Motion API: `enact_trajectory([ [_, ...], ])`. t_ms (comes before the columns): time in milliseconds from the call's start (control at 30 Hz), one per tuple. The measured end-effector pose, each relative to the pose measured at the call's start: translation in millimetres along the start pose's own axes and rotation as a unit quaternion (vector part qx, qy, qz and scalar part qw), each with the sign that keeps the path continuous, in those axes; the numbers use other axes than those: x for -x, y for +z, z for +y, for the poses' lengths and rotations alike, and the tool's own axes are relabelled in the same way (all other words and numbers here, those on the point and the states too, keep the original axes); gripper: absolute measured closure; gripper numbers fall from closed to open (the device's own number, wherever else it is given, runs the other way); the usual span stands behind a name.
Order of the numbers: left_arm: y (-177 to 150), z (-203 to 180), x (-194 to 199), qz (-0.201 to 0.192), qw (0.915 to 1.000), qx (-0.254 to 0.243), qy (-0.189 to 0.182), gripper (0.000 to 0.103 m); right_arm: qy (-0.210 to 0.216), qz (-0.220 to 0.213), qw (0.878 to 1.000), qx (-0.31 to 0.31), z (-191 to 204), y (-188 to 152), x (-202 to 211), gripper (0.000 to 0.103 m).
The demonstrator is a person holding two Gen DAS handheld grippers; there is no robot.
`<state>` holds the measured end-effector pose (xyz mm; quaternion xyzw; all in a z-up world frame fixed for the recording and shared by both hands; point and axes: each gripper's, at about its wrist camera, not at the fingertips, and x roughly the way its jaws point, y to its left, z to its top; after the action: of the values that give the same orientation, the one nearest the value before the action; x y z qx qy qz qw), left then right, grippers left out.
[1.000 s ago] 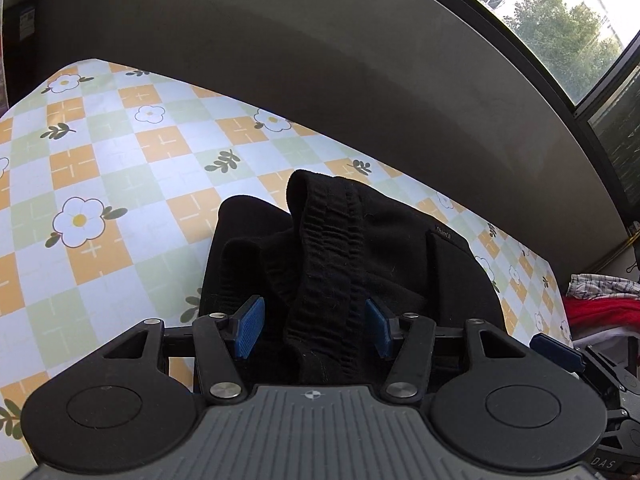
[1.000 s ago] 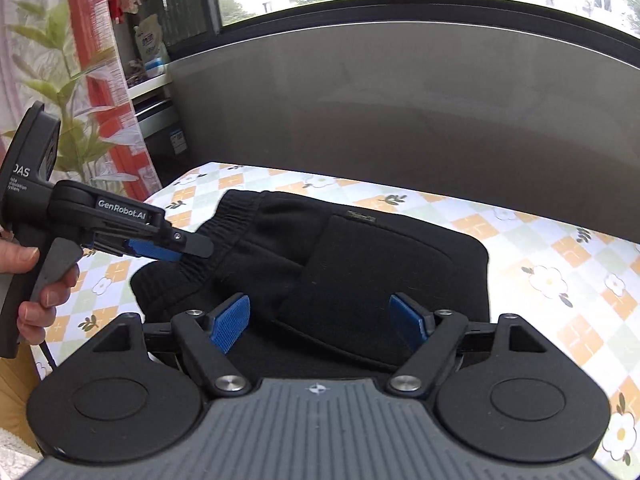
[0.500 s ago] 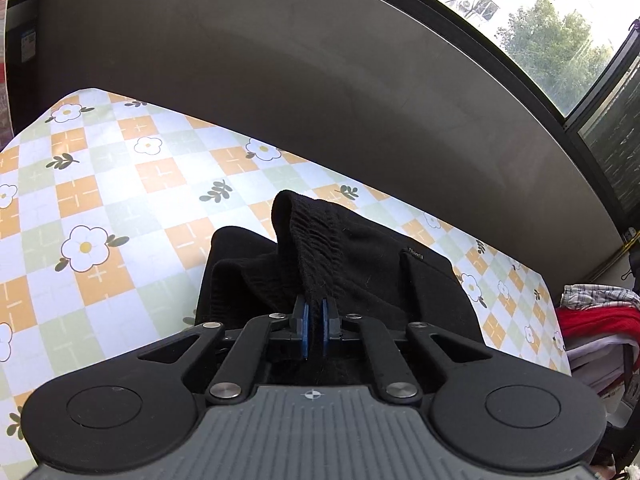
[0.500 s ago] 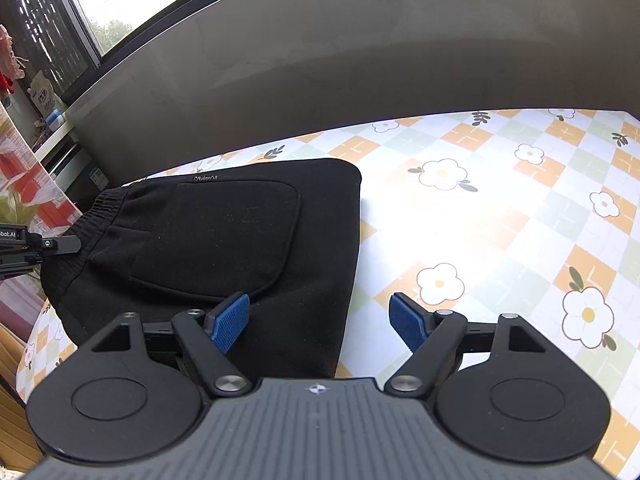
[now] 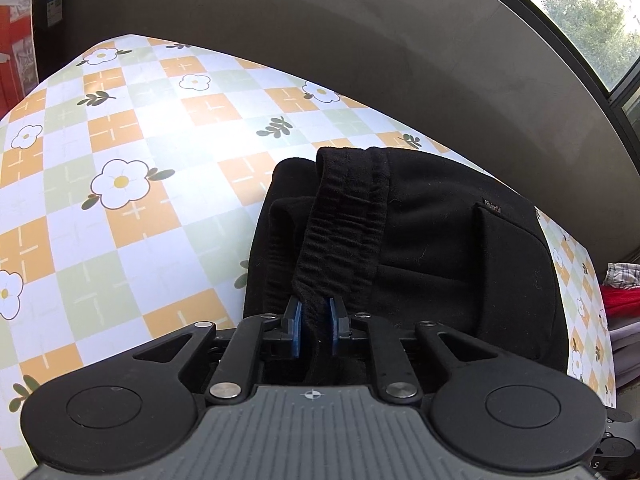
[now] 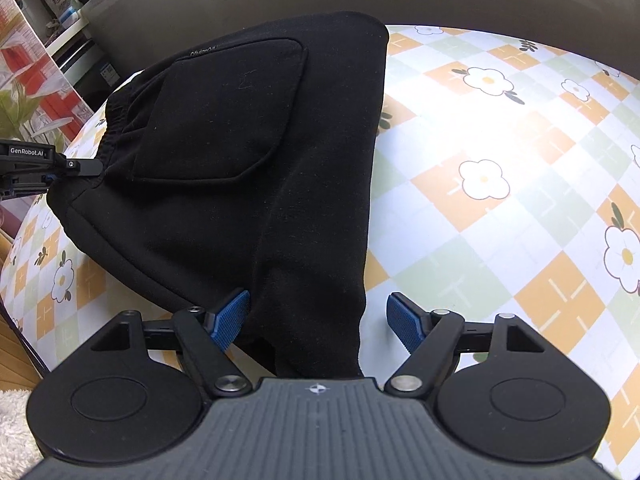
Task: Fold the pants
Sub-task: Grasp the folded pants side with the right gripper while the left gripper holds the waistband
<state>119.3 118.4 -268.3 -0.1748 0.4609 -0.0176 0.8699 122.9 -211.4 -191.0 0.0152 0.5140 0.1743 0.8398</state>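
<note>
Black pants [image 6: 248, 152] lie bunched on a floral table [image 6: 500, 184]. The left gripper [image 5: 315, 322], jaws easing apart, pinches the waistband at 9 o'clock; the right gripper [image 6: 318, 316], closing, straddles the soft, limp leg edge at 6 o'clock, a good hold.

Bright window glare, fisheye-warped edges
</note>
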Motion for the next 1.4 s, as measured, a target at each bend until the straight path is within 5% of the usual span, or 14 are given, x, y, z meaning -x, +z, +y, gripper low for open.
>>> enact_trajectory([
  [100,0,0,3,-0.007,1.0000,-0.002,0.003,0.071,-0.004,-0.012,1.000,0.006,3,3,4,0.026],
  [133,0,0,5,-0.007,1.0000,0.000,0.005,0.059,-0.006,-0.018,1.000,0.011,6,4,7,0.026],
  [167,3,-1,7,-0.003,0.9998,0.004,0.018,0.035,-0.006,-0.024,1.000,0.016,8,6,10,0.025],
  [233,7,-1,11,-0.008,0.9990,0.013,0.043,0.017,-0.003,-0.037,0.999,0.026,10,10,17,0.025],
  [467,24,-10,6,0.001,0.9998,0.010,-0.015,0.006,0.014,-0.075,0.997,-0.002,0,38,26,0.020],
  [600,27,-11,-15,0.023,0.9997,-0.009,-0.001,0.006,0.019,-0.086,0.996,-0.030,-6,58,12,0.019],
  [1167,32,37,-49,0.068,0.9926,0.007,-0.101,0.003,0.056,-0.052,0.990,-0.120,-28,75,-28,0.019],
  [1400,35,40,-52,0.075,0.9905,0.005,-0.115,0.003,0.066,-0.046,0.986,-0.143,-30,75,-35,0.018],
])
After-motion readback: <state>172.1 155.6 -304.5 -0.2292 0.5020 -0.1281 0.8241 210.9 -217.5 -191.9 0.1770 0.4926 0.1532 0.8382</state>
